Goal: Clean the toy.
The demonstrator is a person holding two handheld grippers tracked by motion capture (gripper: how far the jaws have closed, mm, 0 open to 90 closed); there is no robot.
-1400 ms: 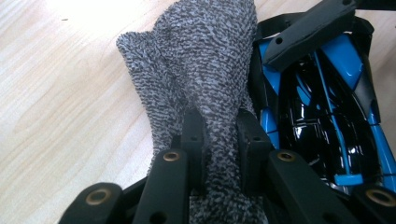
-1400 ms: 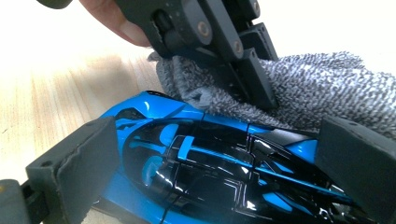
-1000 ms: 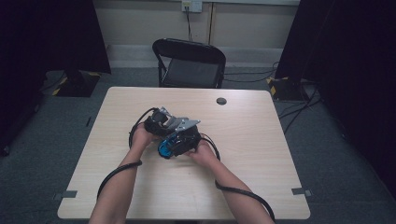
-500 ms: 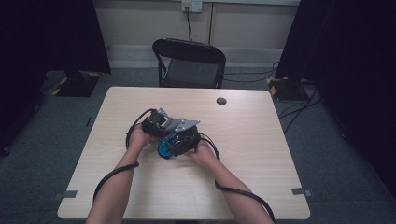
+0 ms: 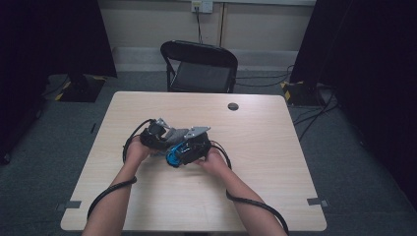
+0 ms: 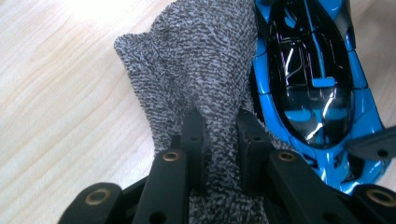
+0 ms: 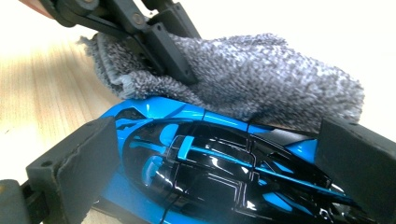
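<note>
The blue toy car (image 7: 205,172) sits clamped in the right tongs (image 7: 219,163), while the left tongs (image 6: 219,135) pinch a grey cloth (image 6: 205,60) against it.

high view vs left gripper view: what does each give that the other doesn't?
High view alone: the whole table, the chair behind it, a small dark disc near the far edge, both forearms, and the right gripper around the car.
Left gripper view alone: the left gripper with its jaws pinching a fold of the grey cloth, and the car's glossy black canopy.
Both: the blue toy car, the cloth beside it, and the wood tabletop.
</note>
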